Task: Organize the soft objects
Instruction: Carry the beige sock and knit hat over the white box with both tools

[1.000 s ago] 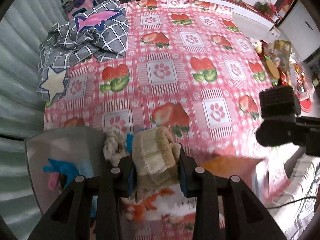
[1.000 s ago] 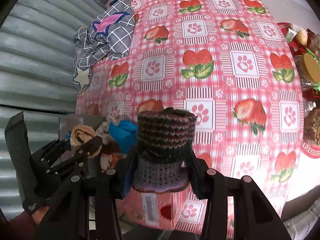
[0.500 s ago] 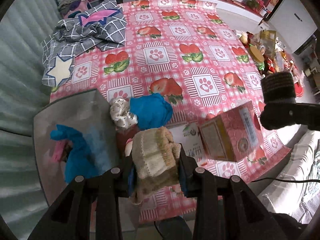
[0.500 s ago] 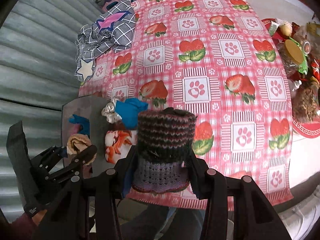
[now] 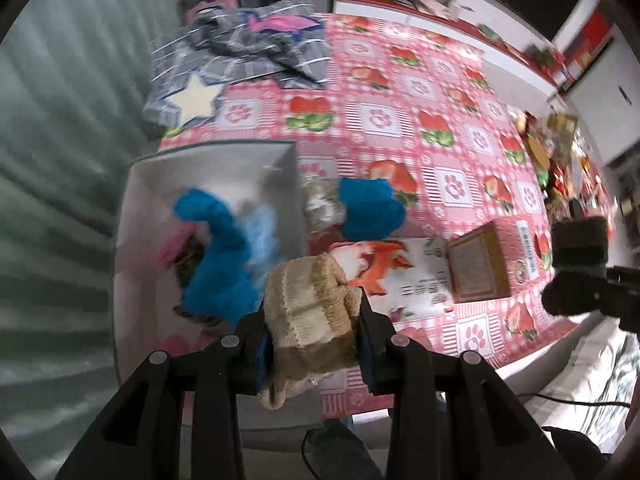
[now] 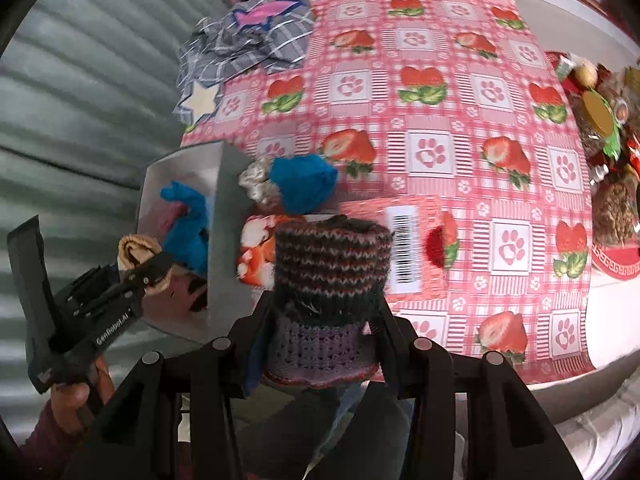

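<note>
My left gripper (image 5: 312,312) is shut on a beige knitted sock (image 5: 310,304), held above the near right side of the grey box (image 5: 216,160); it also shows in the right wrist view (image 6: 136,256). The box holds a blue soft item (image 5: 220,256) and pink pieces. My right gripper (image 6: 328,304) is shut on a dark striped knitted roll (image 6: 332,256), held above the pink carton (image 6: 404,240). A blue soft roll (image 5: 370,208) and a whitish bundle (image 5: 320,200) lie just right of the box.
A pink carton (image 5: 476,264) and an orange-and-white printed pack (image 5: 372,260) lie near the table's front edge. A grey checked cloth (image 5: 240,56) with a star sits at the far left. Jars and snacks (image 6: 600,120) crowd the right edge. A corrugated wall is on the left.
Both grippers have pulled back and risen, and the left one has swung left, so more of the grey box's inside now shows. Both still hold their knitted items.
</note>
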`<state>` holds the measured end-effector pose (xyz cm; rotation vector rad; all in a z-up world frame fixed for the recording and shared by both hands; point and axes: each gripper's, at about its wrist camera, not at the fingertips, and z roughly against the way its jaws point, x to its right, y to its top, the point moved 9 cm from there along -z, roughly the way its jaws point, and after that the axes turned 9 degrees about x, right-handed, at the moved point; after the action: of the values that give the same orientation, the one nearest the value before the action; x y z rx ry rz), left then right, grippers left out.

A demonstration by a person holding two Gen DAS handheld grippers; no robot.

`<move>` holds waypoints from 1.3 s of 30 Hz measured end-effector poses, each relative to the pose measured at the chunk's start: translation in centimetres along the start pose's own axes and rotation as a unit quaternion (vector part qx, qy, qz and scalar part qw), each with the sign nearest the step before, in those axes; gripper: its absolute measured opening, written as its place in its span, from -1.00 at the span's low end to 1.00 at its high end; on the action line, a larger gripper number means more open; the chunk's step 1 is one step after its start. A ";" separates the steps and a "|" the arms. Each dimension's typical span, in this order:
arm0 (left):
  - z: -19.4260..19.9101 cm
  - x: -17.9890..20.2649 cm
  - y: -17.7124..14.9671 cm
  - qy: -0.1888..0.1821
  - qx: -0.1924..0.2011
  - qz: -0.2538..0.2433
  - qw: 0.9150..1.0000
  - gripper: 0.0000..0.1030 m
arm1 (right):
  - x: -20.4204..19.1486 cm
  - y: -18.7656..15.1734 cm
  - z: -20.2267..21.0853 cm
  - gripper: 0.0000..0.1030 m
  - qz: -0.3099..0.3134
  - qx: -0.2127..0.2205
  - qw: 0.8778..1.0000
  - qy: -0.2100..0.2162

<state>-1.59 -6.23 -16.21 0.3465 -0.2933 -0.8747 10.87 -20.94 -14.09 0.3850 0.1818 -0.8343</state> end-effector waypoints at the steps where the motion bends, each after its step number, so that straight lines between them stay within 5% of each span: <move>1: 0.1 -0.7 -0.3 0.003 0.000 0.007 1.000 -0.26 | -0.6 -0.1 -0.2 -0.07 0.006 -0.002 1.000 0.002; 18: 2.8 -10.3 -5.5 0.055 0.003 0.114 0.992 -0.26 | -11.3 -2.6 -3.9 -0.07 0.131 -0.052 0.989 0.034; 27: 2.7 -11.5 -6.8 0.060 -0.003 0.130 0.990 -0.26 | -15.9 -3.9 -5.2 -0.07 0.193 -0.069 0.978 0.050; 39: 2.5 -11.4 -7.1 0.056 -0.009 0.130 0.990 -0.25 | -17.1 -4.9 -5.9 -0.07 0.206 -0.084 0.973 0.053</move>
<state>-14.37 -1.90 -18.12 0.3315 -0.2196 -0.5995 -4.17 -9.89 -15.52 0.2939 0.2598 -0.3854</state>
